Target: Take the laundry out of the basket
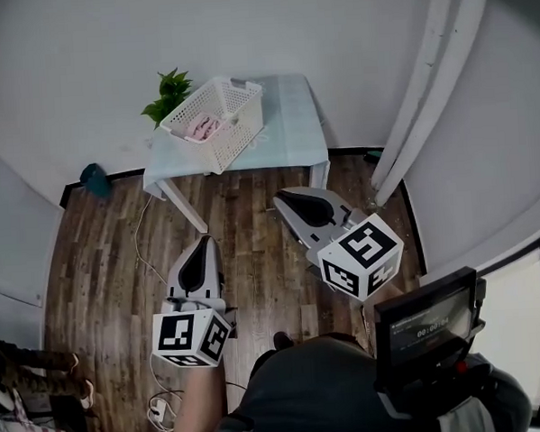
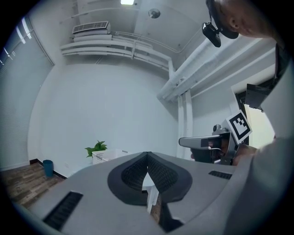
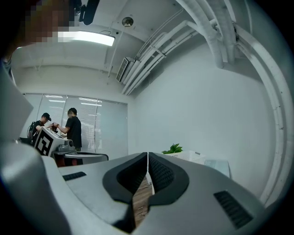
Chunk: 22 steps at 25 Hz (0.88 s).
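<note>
Plant [image 1: 166, 91] beside basket [image 1: 218, 121] on table [image 1: 293, 133]

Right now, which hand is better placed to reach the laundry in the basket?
Right, probably. The right tool sits further forward, close to the table; the left tool sits further back, though in line with the basket. Both are shut and empty.
</note>
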{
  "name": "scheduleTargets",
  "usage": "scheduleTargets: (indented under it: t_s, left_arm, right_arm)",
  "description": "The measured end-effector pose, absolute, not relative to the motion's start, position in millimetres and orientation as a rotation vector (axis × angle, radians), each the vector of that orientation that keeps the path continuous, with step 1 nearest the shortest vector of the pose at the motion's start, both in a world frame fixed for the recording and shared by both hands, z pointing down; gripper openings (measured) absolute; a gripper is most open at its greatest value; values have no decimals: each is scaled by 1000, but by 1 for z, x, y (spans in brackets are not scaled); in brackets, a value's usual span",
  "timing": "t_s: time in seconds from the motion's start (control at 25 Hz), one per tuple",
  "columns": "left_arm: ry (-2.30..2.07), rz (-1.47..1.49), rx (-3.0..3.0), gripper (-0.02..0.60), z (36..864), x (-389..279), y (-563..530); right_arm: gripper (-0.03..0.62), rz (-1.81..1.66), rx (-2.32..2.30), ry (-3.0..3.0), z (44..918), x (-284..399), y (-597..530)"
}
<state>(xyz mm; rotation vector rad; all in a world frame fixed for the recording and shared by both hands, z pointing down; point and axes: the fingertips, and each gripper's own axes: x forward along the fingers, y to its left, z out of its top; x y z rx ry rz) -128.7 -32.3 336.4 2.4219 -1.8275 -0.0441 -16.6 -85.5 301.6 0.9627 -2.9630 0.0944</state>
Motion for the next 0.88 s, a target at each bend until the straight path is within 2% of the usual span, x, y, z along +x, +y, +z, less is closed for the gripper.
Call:
scheduleTargets:
  t_s: [0.24,0.88]
  left_arm:
    - [-1815,-83,2411,3,341,-175,-63]
    - [-1897,-58,2338,3,348,-221,-203]
  right_arm:
    - [20,84,964,-2940,302,-57,-116]
    - [20,108,812,-3002,313,-108,-258]
